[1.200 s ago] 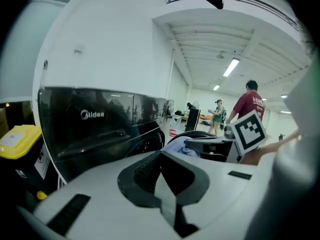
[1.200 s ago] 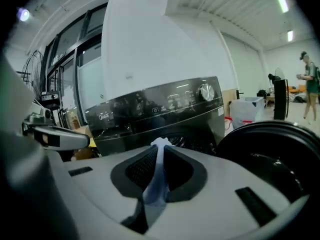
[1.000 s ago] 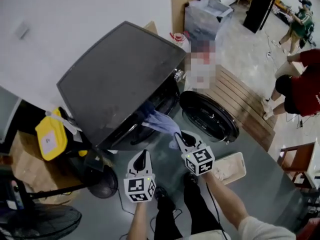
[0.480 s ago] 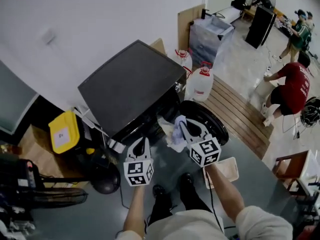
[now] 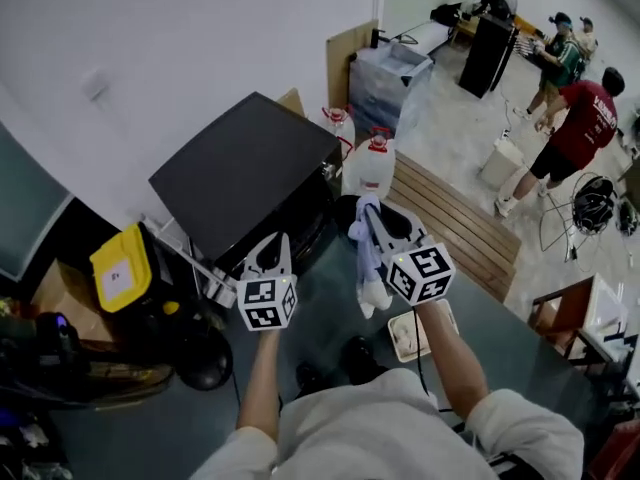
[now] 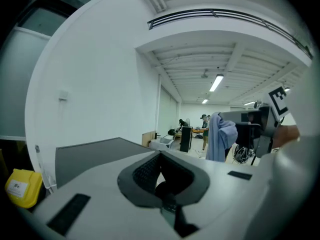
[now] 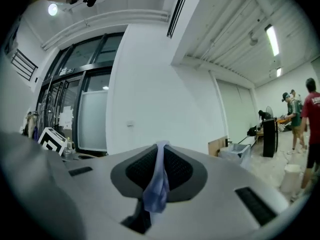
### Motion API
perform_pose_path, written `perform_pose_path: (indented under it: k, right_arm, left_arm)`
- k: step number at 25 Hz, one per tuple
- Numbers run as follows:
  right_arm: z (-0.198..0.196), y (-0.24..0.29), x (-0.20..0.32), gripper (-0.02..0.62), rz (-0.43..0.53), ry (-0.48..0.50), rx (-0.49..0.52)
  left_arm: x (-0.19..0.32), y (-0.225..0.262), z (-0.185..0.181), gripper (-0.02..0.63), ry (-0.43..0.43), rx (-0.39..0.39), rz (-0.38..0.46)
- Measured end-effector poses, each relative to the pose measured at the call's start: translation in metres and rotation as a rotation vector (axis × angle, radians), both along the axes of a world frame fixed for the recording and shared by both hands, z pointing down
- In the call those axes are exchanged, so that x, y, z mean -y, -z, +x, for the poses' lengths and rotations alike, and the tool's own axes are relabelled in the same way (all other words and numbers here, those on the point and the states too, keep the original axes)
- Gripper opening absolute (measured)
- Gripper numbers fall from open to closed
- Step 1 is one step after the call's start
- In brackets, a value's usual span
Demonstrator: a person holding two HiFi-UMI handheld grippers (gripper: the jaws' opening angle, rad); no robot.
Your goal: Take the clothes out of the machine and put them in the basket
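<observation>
Dangling limp, pale-blue crumpled cloth (image 5: 369, 263)

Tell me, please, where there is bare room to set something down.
The machine's top is bare, as are the wooden slats right of the water jugs and the grey floor right of the basket. Left of the machine, a yellow canister and dark equipment crowd it.

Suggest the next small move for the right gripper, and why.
Probably lower the right gripper toward the basket on the floor by the person's feet, and open it only there. It is shut on the blue cloth, which hangs clear of the machine, so the pull-out looks done and only the drop remains.
</observation>
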State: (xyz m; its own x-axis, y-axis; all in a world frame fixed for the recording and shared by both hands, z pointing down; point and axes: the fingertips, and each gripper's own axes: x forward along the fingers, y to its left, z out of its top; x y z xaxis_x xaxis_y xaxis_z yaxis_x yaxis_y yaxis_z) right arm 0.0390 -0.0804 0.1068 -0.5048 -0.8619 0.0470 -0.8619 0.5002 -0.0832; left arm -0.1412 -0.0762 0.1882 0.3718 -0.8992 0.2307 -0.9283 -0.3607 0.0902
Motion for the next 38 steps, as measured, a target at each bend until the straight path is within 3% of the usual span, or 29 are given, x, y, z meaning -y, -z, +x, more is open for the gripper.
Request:
perform_pose_path:
  k: [12, 29, 38]
  right_arm:
    - [0.089, -0.006, -0.058, 0.057, -0.015, -0.245, -0.026]
    - [0.232, -0.012, -0.178, 0.055, -0.019, -0.659, -0.04]
    - [0.312, -0.033, -0.245, 0.057, -0.072, -0.863, -0.031]
  left_arm:
    - [0.009, 0.021, 0.096, 0.018, -0.267, 0.015, 0.029]
    - [-0.046, 0.023, 0.28, 0.018, -0.699, 0.051, 0.06]
    - [-0.095, -0.003, 0.372, 0.018, -0.891, 0.06, 0.002]
